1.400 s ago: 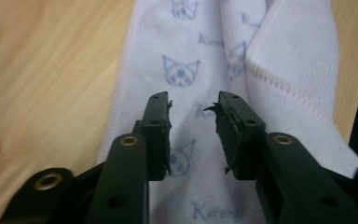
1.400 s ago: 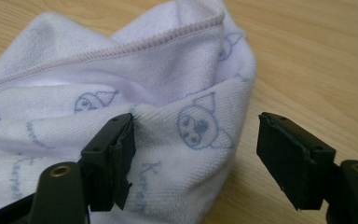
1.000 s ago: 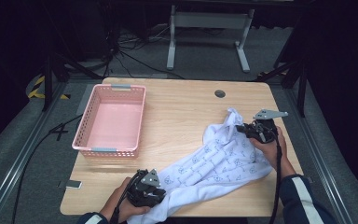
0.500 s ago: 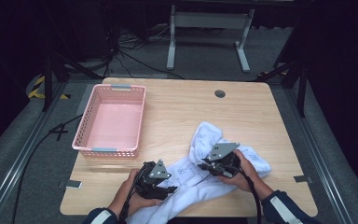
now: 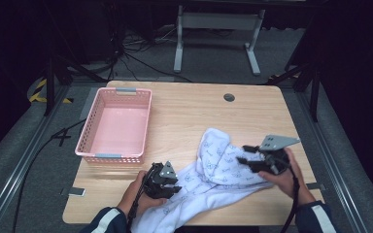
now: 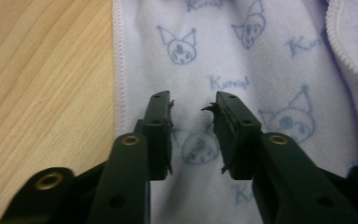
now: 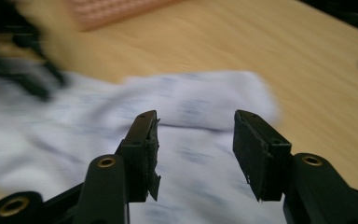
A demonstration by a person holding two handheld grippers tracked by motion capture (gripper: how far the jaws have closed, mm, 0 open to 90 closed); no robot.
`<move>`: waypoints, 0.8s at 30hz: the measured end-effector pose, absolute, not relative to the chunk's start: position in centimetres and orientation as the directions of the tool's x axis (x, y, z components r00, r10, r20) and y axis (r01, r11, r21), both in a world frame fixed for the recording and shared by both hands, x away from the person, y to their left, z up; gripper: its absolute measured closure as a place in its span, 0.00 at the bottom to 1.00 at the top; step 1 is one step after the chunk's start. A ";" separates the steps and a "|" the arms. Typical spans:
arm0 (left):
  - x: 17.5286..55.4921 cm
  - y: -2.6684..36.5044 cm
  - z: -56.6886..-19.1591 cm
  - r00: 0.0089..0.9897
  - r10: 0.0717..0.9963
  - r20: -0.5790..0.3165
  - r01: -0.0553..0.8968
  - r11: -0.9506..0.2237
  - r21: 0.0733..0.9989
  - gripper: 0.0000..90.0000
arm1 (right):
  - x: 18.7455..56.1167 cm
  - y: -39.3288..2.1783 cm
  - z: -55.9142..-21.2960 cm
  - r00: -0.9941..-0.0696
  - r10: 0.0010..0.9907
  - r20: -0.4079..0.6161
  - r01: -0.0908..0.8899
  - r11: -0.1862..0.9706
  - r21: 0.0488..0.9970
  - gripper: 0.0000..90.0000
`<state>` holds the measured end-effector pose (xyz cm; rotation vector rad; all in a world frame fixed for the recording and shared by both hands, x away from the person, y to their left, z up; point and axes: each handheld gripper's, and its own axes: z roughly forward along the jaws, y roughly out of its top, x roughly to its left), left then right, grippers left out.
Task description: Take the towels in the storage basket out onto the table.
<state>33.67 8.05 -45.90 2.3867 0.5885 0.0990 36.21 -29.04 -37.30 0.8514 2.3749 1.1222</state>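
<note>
A white towel (image 5: 218, 167) printed with blue cartoon faces lies rumpled and partly folded over on the front half of the wooden table (image 5: 194, 111). My left gripper (image 5: 176, 183) rests at the towel's near left end. In the left gripper view its jaws (image 6: 193, 105) have just been closing, but a gap remains and the flat towel (image 6: 261, 51) lies under them, unpinched. My right gripper (image 5: 241, 156) hovers at the towel's right side and points left. In the blurred right gripper view its jaws (image 7: 196, 121) have just been opening, with nothing between them, above the towel (image 7: 200, 100).
A pink plastic basket (image 5: 93, 130) stands on the left half of the table, a short way behind my left gripper. A round cable hole (image 5: 229, 97) sits near the far edge. Dark floor, cables and a metal stand lie beyond the table.
My right gripper carried the towel's right corner leftward over the cloth, let it go and pulled back to the right. The left gripper has barely shifted at the towel's near end.
</note>
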 end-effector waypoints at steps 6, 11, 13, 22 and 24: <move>33.8 8.1 -45.8 0.898 0.434 -0.068 0.379 -0.688 0.618 0.87 | 40.8 -31.3 -41.6 -0.697 0.717 0.004 0.537 0.519 0.665 0.46; 33.8 8.3 -45.9 0.900 0.431 -0.066 0.374 -0.684 0.627 0.97 | 41.7 -30.1 -43.7 -0.722 0.691 0.025 0.570 0.573 0.589 0.60; 33.7 8.3 -45.9 0.900 0.431 -0.057 0.370 -0.691 0.621 0.98 | 41.5 -29.8 -43.9 -0.725 0.689 -0.020 0.552 0.598 0.580 0.79; 33.5 9.6 -45.1 0.867 0.496 -0.045 0.412 -0.664 0.624 0.98 | 40.2 -32.6 -39.4 -0.571 0.816 -0.089 0.498 0.430 0.753 0.92; 33.2 10.3 -44.7 0.857 0.515 -0.023 0.417 -0.667 0.617 0.98 | 39.1 -33.4 -38.1 -0.495 0.854 -0.157 0.455 0.410 0.790 0.93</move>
